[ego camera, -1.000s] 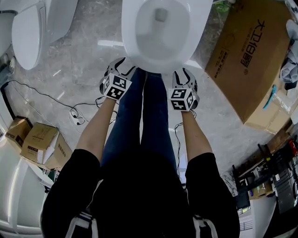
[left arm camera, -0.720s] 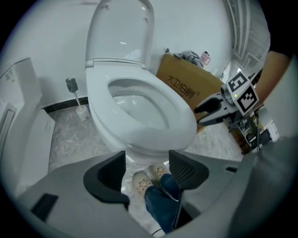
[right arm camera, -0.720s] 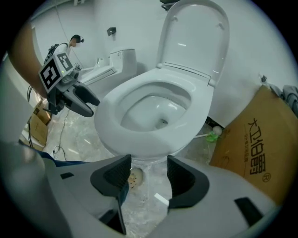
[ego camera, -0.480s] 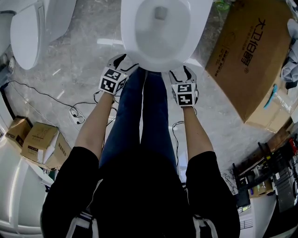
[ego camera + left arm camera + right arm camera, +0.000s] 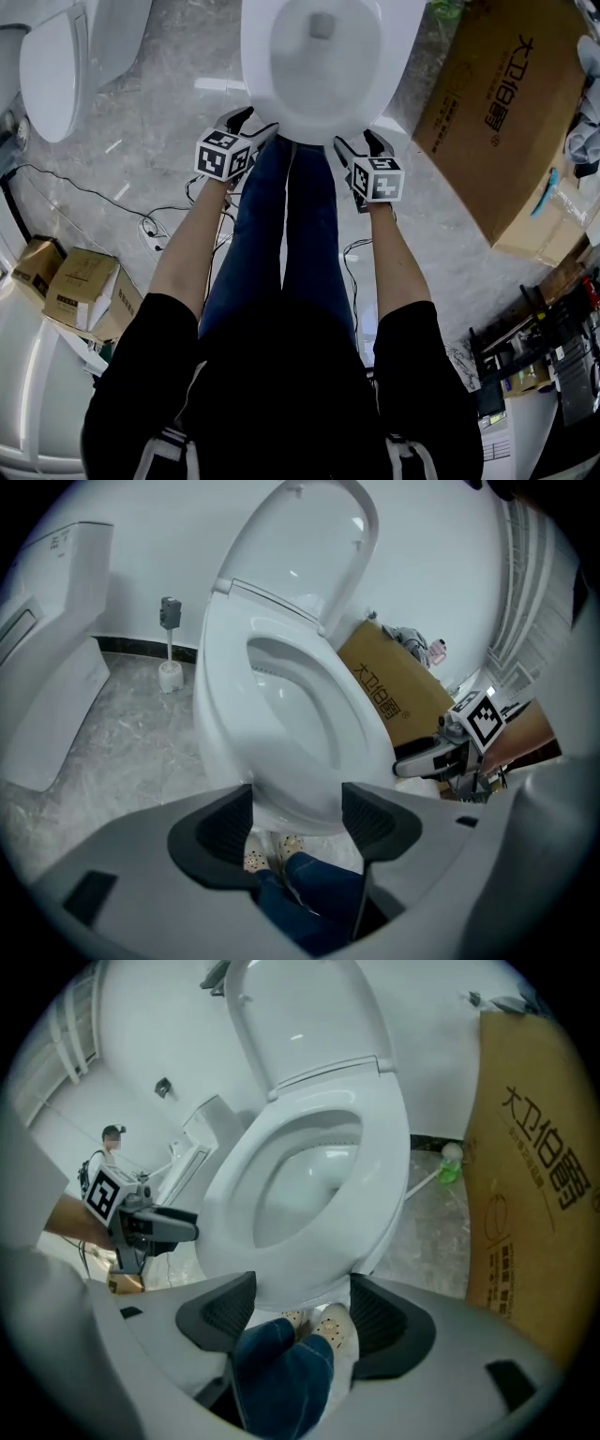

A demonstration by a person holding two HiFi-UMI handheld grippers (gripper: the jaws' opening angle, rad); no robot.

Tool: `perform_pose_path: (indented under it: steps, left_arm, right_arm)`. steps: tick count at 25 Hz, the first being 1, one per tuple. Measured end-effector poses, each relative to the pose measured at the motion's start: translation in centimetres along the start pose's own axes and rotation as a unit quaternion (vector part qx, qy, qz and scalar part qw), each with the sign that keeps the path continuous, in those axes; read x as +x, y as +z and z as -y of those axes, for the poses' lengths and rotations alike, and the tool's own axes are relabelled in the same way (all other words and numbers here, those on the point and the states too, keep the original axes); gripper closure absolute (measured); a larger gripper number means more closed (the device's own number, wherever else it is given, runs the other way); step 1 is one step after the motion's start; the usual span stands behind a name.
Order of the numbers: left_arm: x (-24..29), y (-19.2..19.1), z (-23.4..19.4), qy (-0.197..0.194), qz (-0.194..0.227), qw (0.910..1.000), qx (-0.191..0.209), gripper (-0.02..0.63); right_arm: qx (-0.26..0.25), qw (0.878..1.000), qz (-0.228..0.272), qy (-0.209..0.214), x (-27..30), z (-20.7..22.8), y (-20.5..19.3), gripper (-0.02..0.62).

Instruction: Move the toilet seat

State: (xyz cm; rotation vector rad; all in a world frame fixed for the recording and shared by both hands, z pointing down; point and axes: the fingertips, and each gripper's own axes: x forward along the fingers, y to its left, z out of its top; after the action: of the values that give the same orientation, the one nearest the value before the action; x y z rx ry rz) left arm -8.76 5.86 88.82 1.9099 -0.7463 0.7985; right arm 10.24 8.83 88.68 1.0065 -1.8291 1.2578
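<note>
The white toilet seat [image 5: 259, 66] lies flat on the bowl, and its lid [image 5: 300, 546] stands upright behind it. My left gripper [image 5: 255, 127] is at the front left of the rim and my right gripper [image 5: 358, 142] at the front right. In the left gripper view the left gripper [image 5: 295, 813] has its jaws wide, with the seat's front edge [image 5: 347, 714] just ahead of the pads, not pinched. The right gripper [image 5: 300, 1302] is opening, and the seat's front [image 5: 375, 1147] sits beyond its pads, untouched.
A large cardboard box [image 5: 506, 103] leans at the right of the toilet. A second toilet [image 5: 56, 66] stands at the left, with a cable [image 5: 94, 197] and small boxes [image 5: 84, 286] on the floor. A toilet brush [image 5: 169, 658] stands by the wall. The person's legs [image 5: 291, 234] are between the grippers.
Both grippers' jaws have spread wider at the seat's front edge. Their marker cubes have tilted and shifted slightly towards the bowl.
</note>
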Motion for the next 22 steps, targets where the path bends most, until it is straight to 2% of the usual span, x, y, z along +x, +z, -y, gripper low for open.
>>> perform_pose_path:
  steps: [5, 8, 10, 14, 18, 19, 20, 22]
  left_arm:
    - [0.0, 0.1, -0.1, -0.003, 0.003, 0.9998, -0.017, 0.310]
    - [-0.1, 0.3, -0.1, -0.009, 0.005, 0.9992, -0.039, 0.310]
    - [-0.1, 0.3, 0.1, -0.010, 0.001, 0.9994, -0.033, 0.310]
    - [-0.2, 0.4, 0.6, -0.016, 0.005, 0.9993, -0.035, 0.308]
    - [-0.7, 0.2, 1.2, -0.037, 0.010, 0.9983, -0.045, 0.307]
    - [-0.8, 0.1, 1.4, -0.043, 0.008, 0.9980, -0.046, 0.307]
    - [-0.9, 0.0, 1.5, -0.047, 0.005, 0.9978, -0.046, 0.307]
    - [-1.0, -0.2, 1.5, -0.050, -0.004, 0.9976, -0.048, 0.307]
  right_arm:
    - [0.070, 0.997, -0.002, 0.018, 0.2, -0.2, 0.2, 0.288]
    - [0.162, 0.986, 0.030, 0.031, -0.1, -0.1, 1.2, 0.283]
    - [0.179, 0.983, 0.036, 0.026, -0.2, -0.2, 1.6, 0.281]
    - [0.171, 0.985, 0.025, 0.019, -1.0, -0.5, 1.6, 0.282]
    - [0.162, 0.985, 0.048, 0.023, -2.0, -1.2, 2.0, 0.282]
    - [0.139, 0.987, 0.069, 0.035, -2.6, -2.1, 2.9, 0.284]
    - [0.101, 0.989, 0.096, 0.054, -3.1, -3.6, 4.4, 0.440]
    - [0.023, 0.989, 0.122, 0.078, -3.1, -7.2, 7.7, 0.419]
